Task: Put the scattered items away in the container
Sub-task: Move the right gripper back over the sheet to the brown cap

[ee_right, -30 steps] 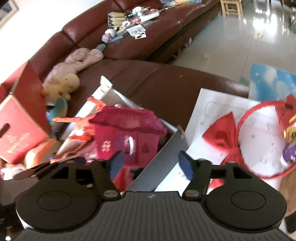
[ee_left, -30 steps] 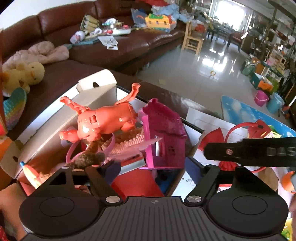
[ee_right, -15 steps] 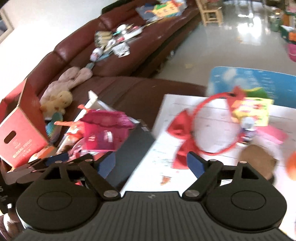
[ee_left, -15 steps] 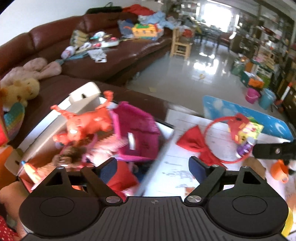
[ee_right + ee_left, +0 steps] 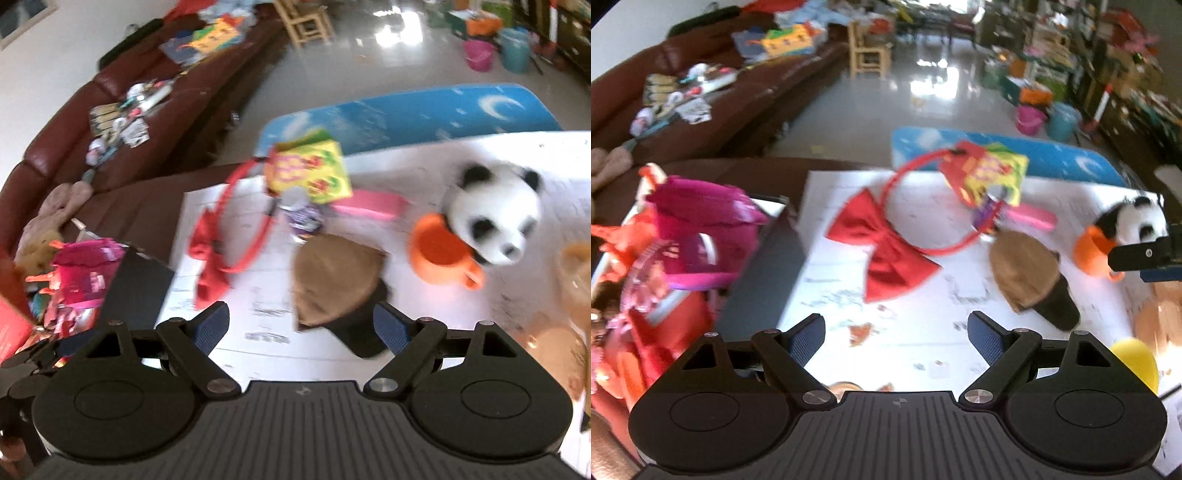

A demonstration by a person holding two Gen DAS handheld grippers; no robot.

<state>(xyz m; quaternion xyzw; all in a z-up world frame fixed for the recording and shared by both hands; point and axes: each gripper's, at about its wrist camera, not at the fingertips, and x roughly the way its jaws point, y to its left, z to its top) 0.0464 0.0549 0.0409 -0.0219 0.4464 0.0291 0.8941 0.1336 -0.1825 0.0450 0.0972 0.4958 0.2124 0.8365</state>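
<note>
Currently both grippers are over the white desk (image 5: pixel 923 354), pointing down at it. Left gripper (image 5: pixel 896 334): jaws wide apart, nothing between them, only bare desk underneath. Right gripper (image 5: pixel 301 326): jaws also wide, nothing gripped; the brown hat (image 5: pixel 334 280) lies on the desk just ahead of its fingertips, the hat's dark end close to the right finger.

Box (image 5: pixel 759 280) sits off the desk's left edge, already piled with toys; the pink toy house (image 5: pixel 701 236) sticks out on top.

Loose on the desk: red bow headband (image 5: pixel 882 243) near the left edge, yellow packet (image 5: pixel 310 170) at the far edge with a small bottle (image 5: pixel 301 216) just in front of it, and a plush panda (image 5: pixel 491 214) leaning into an orange cup (image 5: pixel 439 254) to the right of the hat. Frames are motion-blurred.
</note>
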